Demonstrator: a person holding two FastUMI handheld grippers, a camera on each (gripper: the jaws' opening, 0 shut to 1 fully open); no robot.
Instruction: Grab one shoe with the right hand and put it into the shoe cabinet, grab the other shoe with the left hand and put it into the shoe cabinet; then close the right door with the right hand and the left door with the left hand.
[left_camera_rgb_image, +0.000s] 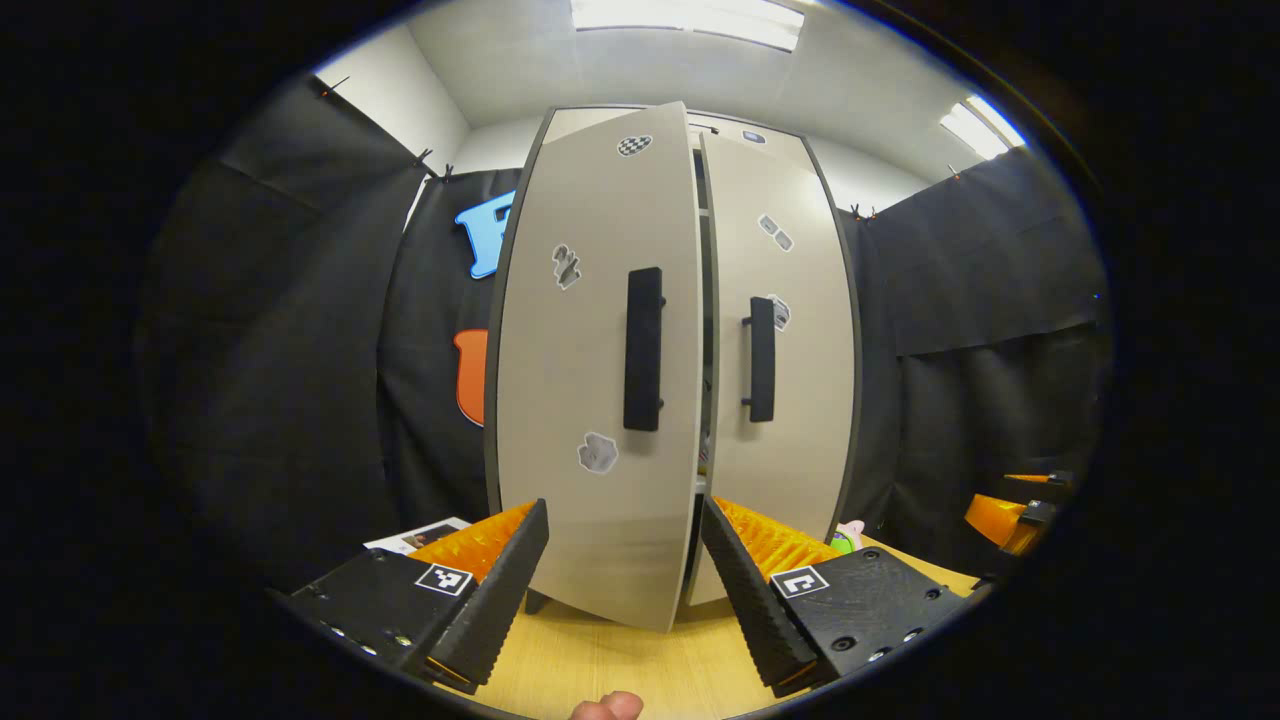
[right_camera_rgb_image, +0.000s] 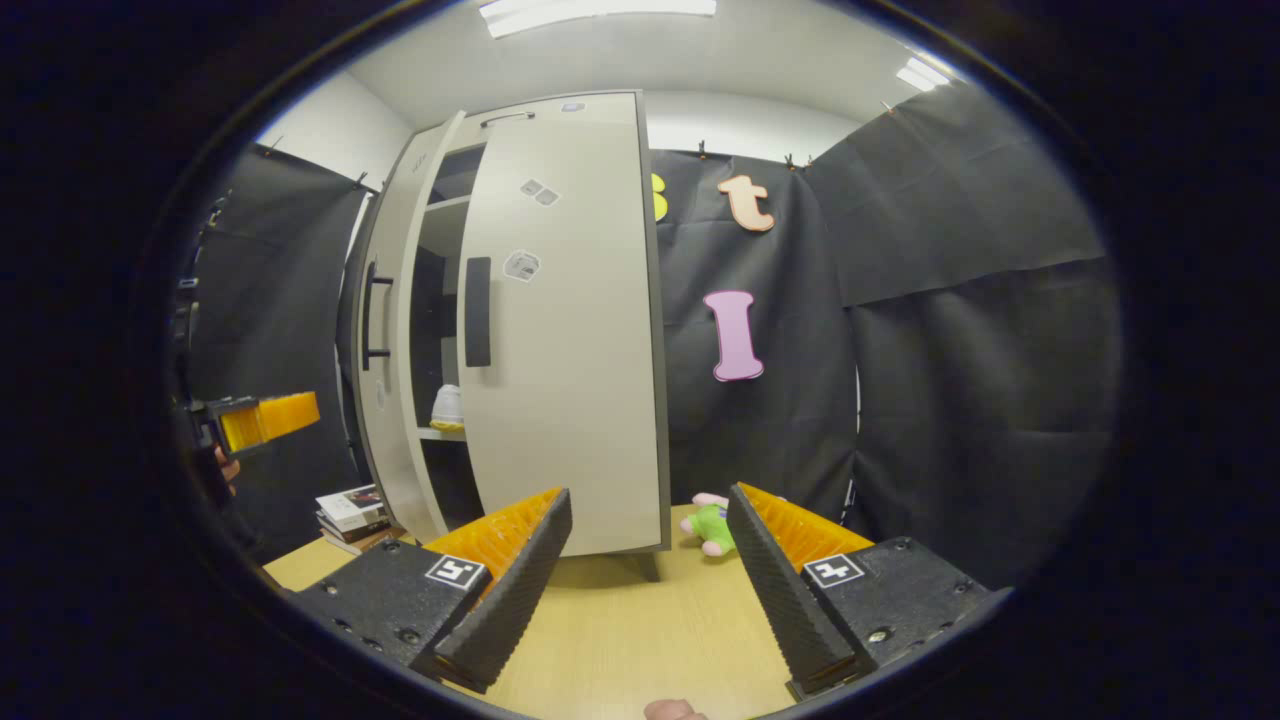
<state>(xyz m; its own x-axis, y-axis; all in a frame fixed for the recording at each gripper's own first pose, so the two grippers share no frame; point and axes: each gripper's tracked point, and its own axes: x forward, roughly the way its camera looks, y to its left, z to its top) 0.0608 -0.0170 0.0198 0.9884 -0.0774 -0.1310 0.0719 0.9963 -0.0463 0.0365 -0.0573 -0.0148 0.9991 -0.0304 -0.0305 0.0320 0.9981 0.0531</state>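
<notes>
Left gripper view: the shoe cabinet (left_camera_rgb_image: 680, 330) is standing in the centre of the frame on the wooden surface (left_camera_rgb_image: 610, 665).
Left door (left_camera_rgb_image: 600, 360): it is standing a little ajar, its black handle (left_camera_rgb_image: 643, 348) near the frame centre.
Right door (left_camera_rgb_image: 775, 340): it is sitting almost flush, with a narrow dark gap between the two doors.
Left gripper (left_camera_rgb_image: 625, 575): its fingers are spreading wide at the bottom of the frame, holding nothing, just in front of the left door.
Right gripper view: the right gripper (right_camera_rgb_image: 650, 560) is showing its fingers spread apart and empty above the surface.
Shoe (right_camera_rgb_image: 447, 405): a pale shoe is resting on a shelf inside the cabinet, left of centre.
Other things: a green and pink plush toy (right_camera_rgb_image: 712, 527) is lying beside the cabinet, and books (right_camera_rgb_image: 350, 515) are lying at the lower left.
</notes>
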